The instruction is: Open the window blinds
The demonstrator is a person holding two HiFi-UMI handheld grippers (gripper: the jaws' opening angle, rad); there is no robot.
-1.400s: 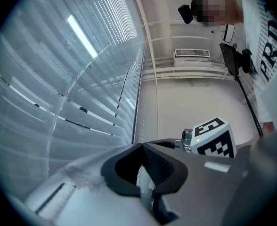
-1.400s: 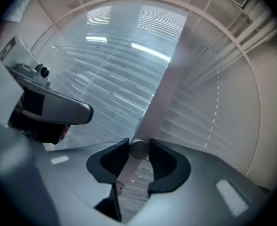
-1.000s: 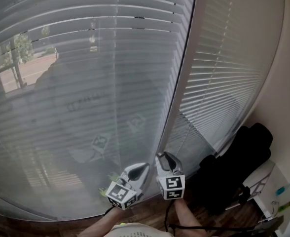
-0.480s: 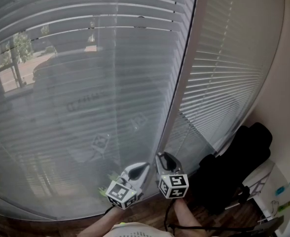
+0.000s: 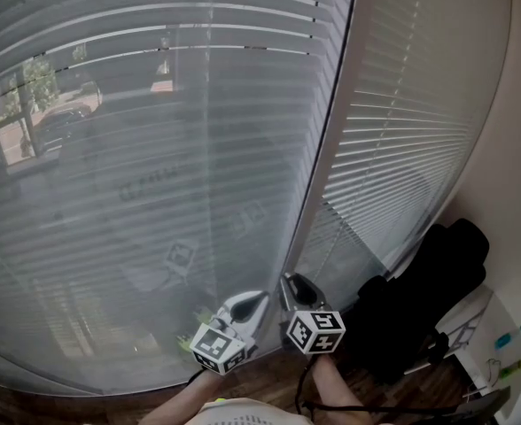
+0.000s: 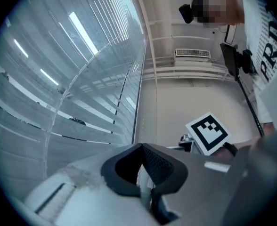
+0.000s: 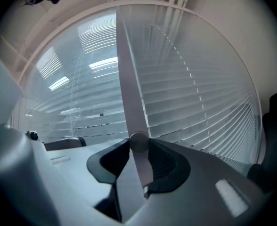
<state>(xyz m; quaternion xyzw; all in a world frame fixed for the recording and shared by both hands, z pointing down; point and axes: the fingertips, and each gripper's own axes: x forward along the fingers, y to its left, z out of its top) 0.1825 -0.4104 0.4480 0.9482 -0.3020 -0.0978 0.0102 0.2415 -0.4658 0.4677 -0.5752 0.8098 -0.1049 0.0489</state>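
Two white slatted blinds cover the window: a wide left blind (image 5: 154, 149) and a narrower right blind (image 5: 411, 122), with a pale mullion (image 5: 331, 122) between them. My right gripper (image 5: 292, 283) is low at the foot of the mullion, shut on the grey tilt wand (image 7: 141, 168), which rises straight up from between its pads. My left gripper (image 5: 257, 300) sits just left of it, close to the left blind's lower slats. In the left gripper view, a thin white strip (image 6: 144, 182) shows between the left gripper's (image 6: 144, 152) jaws; I cannot tell what it is.
A black bag or padded seat (image 5: 429, 299) stands on the floor at the right, below the right blind. A white shelf (image 5: 495, 343) with small items is in the far right corner. Dark wooden floor (image 5: 269, 388) lies under my hands. A plain wall (image 5: 517, 193) closes the right side.
The right gripper's marker cube has rolled while the hand stayed in place. The left blind's slats have tilted slightly, so the outdoor view at its left looks different. The left gripper has not moved.
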